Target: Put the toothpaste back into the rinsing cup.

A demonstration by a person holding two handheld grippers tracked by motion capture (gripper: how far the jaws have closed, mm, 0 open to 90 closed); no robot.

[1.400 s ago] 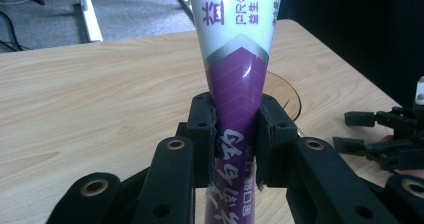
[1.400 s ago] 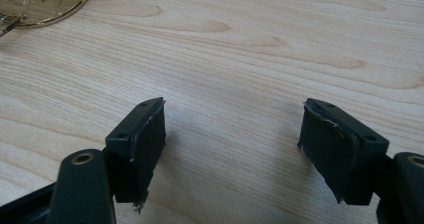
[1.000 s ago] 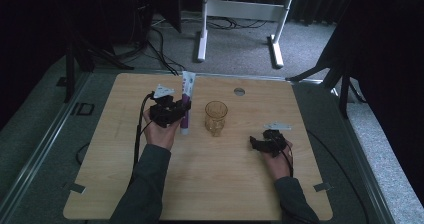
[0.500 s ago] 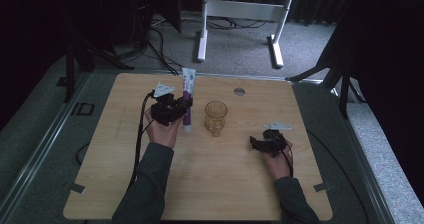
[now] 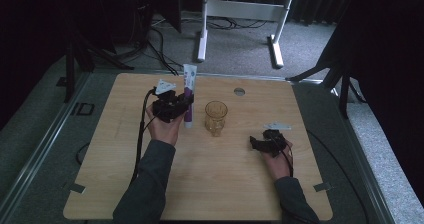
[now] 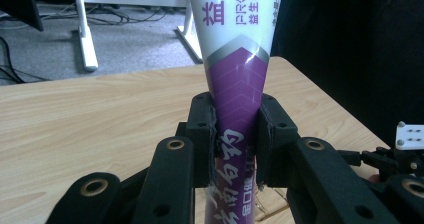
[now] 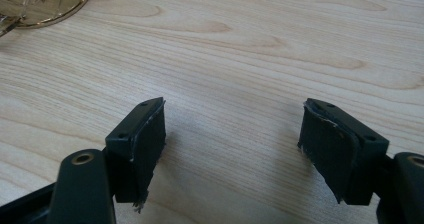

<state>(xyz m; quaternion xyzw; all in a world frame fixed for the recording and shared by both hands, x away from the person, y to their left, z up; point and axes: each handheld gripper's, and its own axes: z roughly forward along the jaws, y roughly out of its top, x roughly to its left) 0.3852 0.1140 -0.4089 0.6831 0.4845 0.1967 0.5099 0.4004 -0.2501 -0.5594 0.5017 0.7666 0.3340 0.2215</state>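
toothpaste tube clamped upright in left gripper fingers; right gripper fingers apart

- A pale wooden table with rounded corners.
- An amber glass stands on it near the middle.
- A round grey cap sits near its far edge.

In the left gripper view the toothpaste tube is cut off at twelve o'clock by the picture's top edge and at six o'clock by the bottom one, and the pads cover its sides. In the right gripper view the amber glass is cropped at eleven o'clock. In the high view the tube's print is too small to read.
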